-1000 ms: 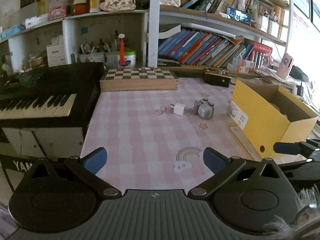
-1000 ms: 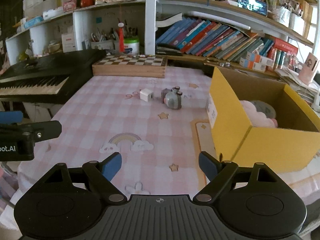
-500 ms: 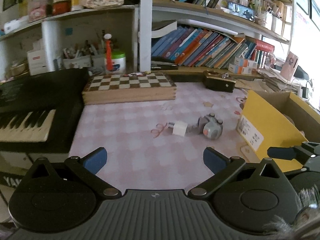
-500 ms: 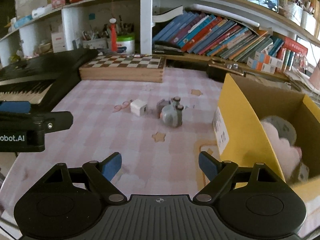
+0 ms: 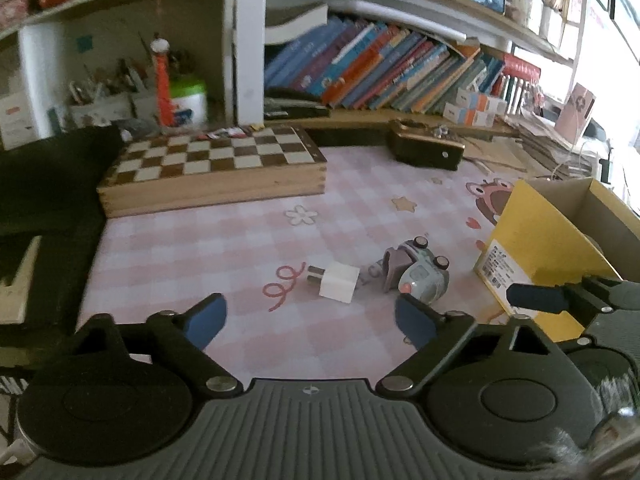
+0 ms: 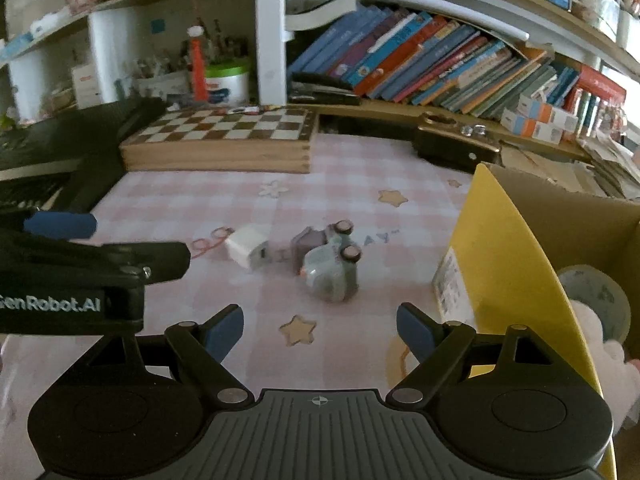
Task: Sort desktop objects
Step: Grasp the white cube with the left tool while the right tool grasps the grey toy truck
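A: Progress entry: sorting looked partly done. The yellow cardboard box (image 6: 516,264) already held a pink plush item (image 6: 600,328) and a grey round thing (image 6: 592,292) behind it, seen in the right wrist view only. What else lay deeper in the box could not be told.

B: Remaining on the mat?

A: Two pieces. A white charger cube (image 5: 339,286) lay with its prongs pointing left, and a small grey toy car (image 5: 418,276) lay on its side just beside it, wheels up. Both sat apart from the box, a little to its left. Neither was gripped.

B: Claws?

A: The left gripper (image 5: 310,320) was spread wide and empty, low over the mat, with the cube roughly ahead of the gap. The right gripper (image 6: 320,328) was likewise wide and empty, the car ahead of it. My judgement: two pick-ups were left, probably one per hand.

B: Surface and room?

A: Pink checked mat (image 5: 224,240) with printed stars, a flower and a squiggle; flat, nothing between the claws and the targets. A wooden chessboard box (image 5: 212,168) stood at the back, a black keyboard (image 6: 48,152) at the left edge. Shelves behind carried leaning books (image 5: 380,72) and a green-lidded jar (image 6: 226,80). Both views were slightly blurred.
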Available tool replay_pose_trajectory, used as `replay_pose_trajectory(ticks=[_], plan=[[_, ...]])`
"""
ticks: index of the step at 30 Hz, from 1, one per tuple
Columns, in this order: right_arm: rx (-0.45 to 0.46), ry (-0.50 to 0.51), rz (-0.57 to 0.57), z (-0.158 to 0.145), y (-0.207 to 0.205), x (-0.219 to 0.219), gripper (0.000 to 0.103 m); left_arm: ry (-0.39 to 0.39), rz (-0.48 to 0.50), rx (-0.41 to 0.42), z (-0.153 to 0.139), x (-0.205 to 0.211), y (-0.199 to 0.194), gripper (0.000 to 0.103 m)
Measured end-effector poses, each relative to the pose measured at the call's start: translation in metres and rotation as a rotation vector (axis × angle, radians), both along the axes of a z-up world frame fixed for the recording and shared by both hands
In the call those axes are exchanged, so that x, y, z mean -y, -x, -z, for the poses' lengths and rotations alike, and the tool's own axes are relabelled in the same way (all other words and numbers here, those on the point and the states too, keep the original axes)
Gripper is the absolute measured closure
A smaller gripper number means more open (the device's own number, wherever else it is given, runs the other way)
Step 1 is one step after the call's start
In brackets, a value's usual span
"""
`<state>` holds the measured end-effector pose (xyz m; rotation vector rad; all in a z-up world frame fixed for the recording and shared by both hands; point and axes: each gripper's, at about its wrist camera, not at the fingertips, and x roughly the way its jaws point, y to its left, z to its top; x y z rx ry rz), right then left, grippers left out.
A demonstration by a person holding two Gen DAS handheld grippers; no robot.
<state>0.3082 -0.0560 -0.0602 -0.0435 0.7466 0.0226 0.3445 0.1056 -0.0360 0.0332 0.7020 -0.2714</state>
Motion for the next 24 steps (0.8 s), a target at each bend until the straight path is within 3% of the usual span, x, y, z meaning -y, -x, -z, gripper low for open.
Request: replay_pose_trajectory(ticks=[15, 19, 24], plan=[[-0.064, 0.019, 0.011, 0.023, -0.052, 0.010, 0.020, -0.041, 0.130, -0.125, 0.044, 0.035, -0.084, 0.038], [-0.084, 0.032, 0.001, 0.029, -0.061, 0.008, 0.020, -0.042, 0.151, -0.153, 0.053, 0.037, -0.096, 0.061], [-0.095, 0.033, 0.000, 0.034, -0.072, 0.008, 0.020, -0.056, 0.142, -0.149, 0.049, 0.029, -0.097, 0.062]])
